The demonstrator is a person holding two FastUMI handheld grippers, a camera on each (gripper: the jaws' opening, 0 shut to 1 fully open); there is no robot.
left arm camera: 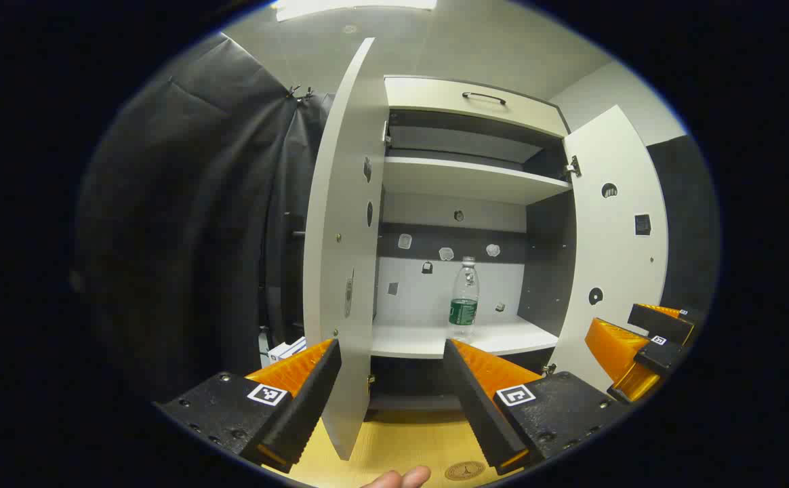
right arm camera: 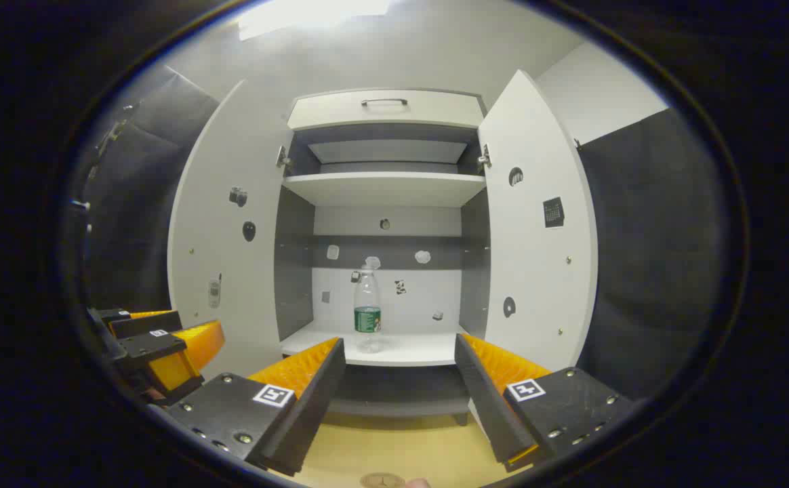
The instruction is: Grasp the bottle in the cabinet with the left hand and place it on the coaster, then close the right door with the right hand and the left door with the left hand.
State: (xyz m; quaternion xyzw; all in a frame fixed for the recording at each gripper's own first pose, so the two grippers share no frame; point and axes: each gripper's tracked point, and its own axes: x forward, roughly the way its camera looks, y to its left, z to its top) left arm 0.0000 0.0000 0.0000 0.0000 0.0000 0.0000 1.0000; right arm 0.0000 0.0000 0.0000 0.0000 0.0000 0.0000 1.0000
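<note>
Booth w/ black cloth walls, pale ceiling, light-wood table point(left arm camera: 401, 440) in front of a white cabinet point(right arm camera: 386, 108). Both doors swung wide: left door point(left arm camera: 340, 271) edge-on and very near the left gripper's camera, right door point(right arm camera: 537, 257) out to the other side. Upper shelf bare.

Bottle point(left arm camera: 464, 298) – clear plastic, green label, cap on – stands upright on the lower shelf point(right arm camera: 401, 349), roughly mid-shelf, apart from the side walls. Coaster point(left arm camera: 464, 470), small round disc, lies on the table at the near edge, just beside a fingertip point(left arm camera: 401, 478) of the person.

Left gripper point(left arm camera: 391, 376): fingers spread wide, nothing between them, well short of the shelf. Right gripper point(right arm camera: 400, 376): also spread, empty, hanging back at about the same depth. Each shows off to the side in the other's view.

Judgement: grasp not yet begun.

Risks from here:
- Left door edge sits right by the left finger; a straight reach in could clip it & swing the door.
- Bottle looks near-empty, so light & tall – a one-sided touch by a finger before closing prob. tips it or skids it back.
- Smooth round plastic: squeeze too high or too soft and it may slip or rotate on the carry out.
- Coaster is small & low in view; off-centre set-down could leave the bottle half on the rim, tilted.
</note>
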